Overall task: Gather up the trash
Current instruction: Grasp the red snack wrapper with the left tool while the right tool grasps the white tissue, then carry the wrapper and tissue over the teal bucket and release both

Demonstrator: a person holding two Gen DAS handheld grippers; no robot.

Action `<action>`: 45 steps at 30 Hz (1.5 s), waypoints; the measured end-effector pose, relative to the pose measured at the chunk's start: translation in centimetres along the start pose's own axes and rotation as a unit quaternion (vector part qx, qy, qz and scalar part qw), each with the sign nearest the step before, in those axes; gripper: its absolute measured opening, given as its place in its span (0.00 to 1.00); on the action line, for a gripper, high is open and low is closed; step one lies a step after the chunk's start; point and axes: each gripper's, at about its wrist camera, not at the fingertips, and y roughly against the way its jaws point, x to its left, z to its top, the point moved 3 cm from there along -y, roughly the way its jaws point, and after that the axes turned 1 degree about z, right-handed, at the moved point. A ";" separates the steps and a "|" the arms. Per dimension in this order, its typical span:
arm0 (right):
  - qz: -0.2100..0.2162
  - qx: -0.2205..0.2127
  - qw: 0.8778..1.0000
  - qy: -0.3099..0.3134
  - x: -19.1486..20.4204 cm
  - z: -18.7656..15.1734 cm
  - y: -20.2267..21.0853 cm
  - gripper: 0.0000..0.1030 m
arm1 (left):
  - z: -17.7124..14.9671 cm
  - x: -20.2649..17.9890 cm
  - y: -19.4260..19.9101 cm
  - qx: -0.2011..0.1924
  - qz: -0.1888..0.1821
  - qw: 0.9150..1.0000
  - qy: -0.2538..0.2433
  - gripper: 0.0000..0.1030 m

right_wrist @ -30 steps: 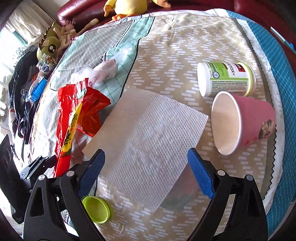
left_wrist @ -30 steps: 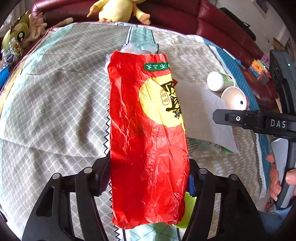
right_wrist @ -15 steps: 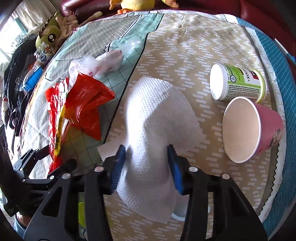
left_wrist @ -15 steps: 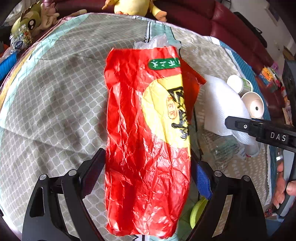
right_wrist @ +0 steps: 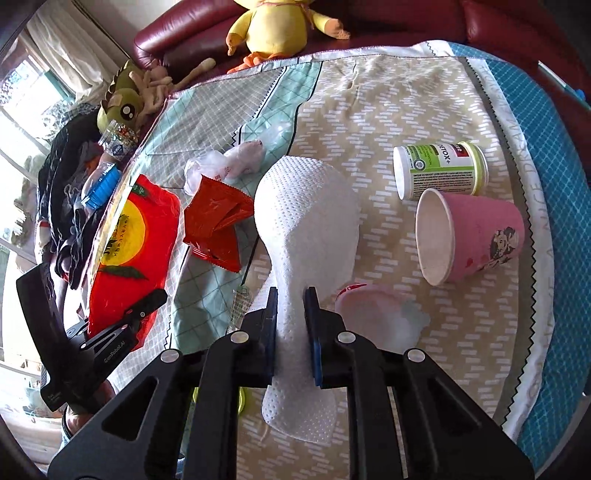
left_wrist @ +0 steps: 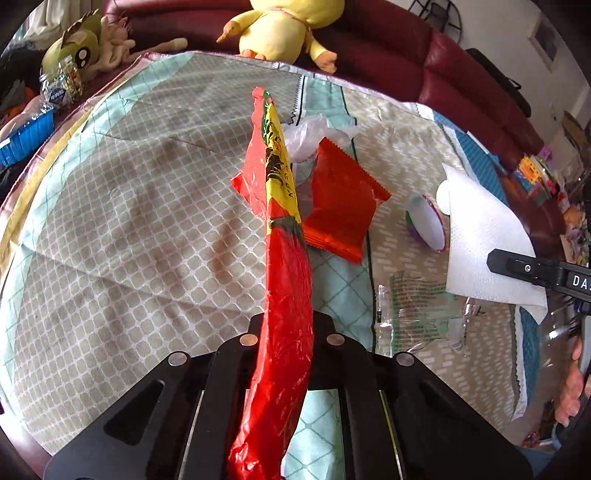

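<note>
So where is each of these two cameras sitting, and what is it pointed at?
Left wrist: rides on the left gripper, looking along its fingers at the big red bag pinched there; the person's right hand shows at the edge.
Right wrist: rides on the right gripper, looking at the paper towel it clamps; the left gripper's side shows low left.
Shared: the small red wrapper, pink cup and yellow duck toy.

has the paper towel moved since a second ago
Yes. The paper towel lay flat on the tablecloth beside the pink cup; now the right gripper has pinched its near end and it is bunched up off the cloth.
</note>
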 end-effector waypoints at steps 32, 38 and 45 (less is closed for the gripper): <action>-0.103 -0.153 0.956 -0.228 -29.0 -10.6 20.5 0.08 | -2.3 -39.5 0.2 0.025 -0.207 0.930 -0.303 0.07; -0.136 -0.170 0.928 -0.302 -38.6 -15.2 23.8 0.10 | -5.3 -48.6 -3.3 0.063 -0.214 0.906 -0.358 0.07; -0.138 -0.163 0.914 -0.345 -45.1 -17.7 23.9 0.10 | -7.2 -56.1 -6.8 0.094 -0.215 0.891 -0.389 0.07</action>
